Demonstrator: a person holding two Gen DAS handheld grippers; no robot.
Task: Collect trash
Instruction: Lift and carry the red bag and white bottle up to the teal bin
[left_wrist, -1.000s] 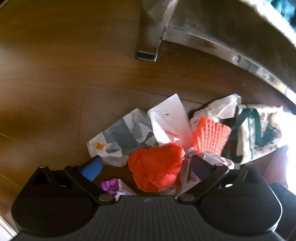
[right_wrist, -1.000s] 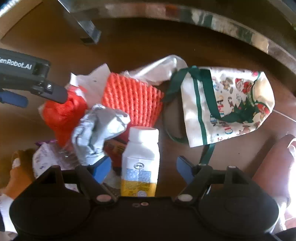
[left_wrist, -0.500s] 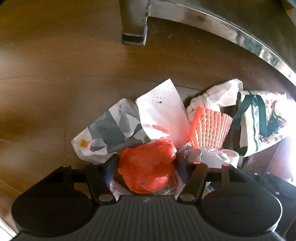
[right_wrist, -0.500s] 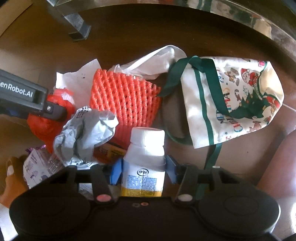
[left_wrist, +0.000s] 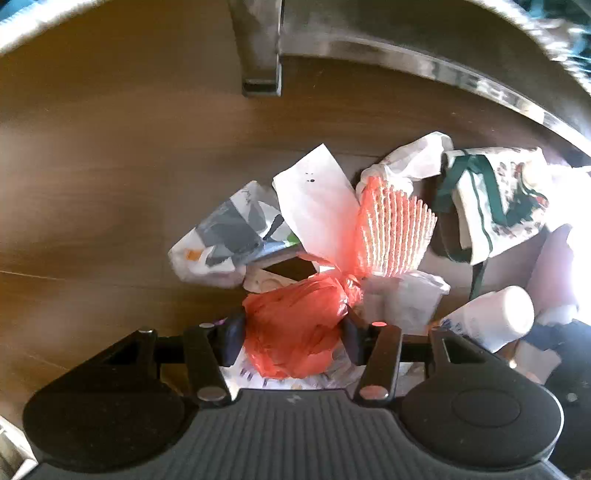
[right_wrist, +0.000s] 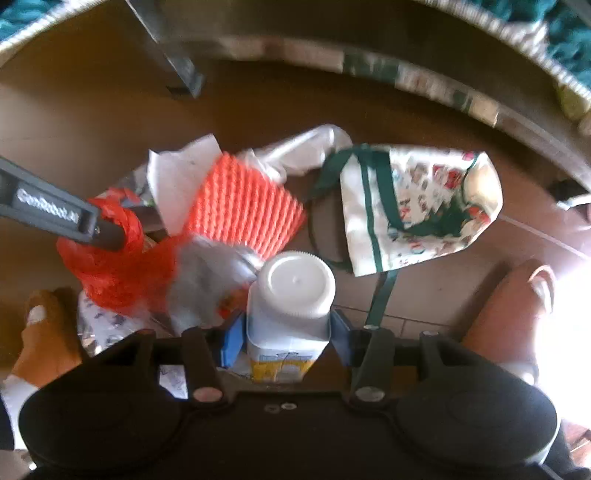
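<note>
My left tool (left_wrist: 291, 338) pinches the crumpled red plastic bag (left_wrist: 295, 332); my right tool (right_wrist: 286, 338) clamps the white capped plastic bottle (right_wrist: 291, 299).

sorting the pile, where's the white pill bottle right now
In the right wrist view the white pill bottle sits low centre, clamped in the right gripper, beside the orange mesh.

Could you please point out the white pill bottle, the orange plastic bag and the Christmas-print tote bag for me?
white pill bottle (right_wrist: 295, 280): right wrist view, on its cap.
orange plastic bag (left_wrist: 295, 328): left wrist view, on its bunched body.
Christmas-print tote bag (right_wrist: 424, 206): right wrist view, on its printed side.
</note>
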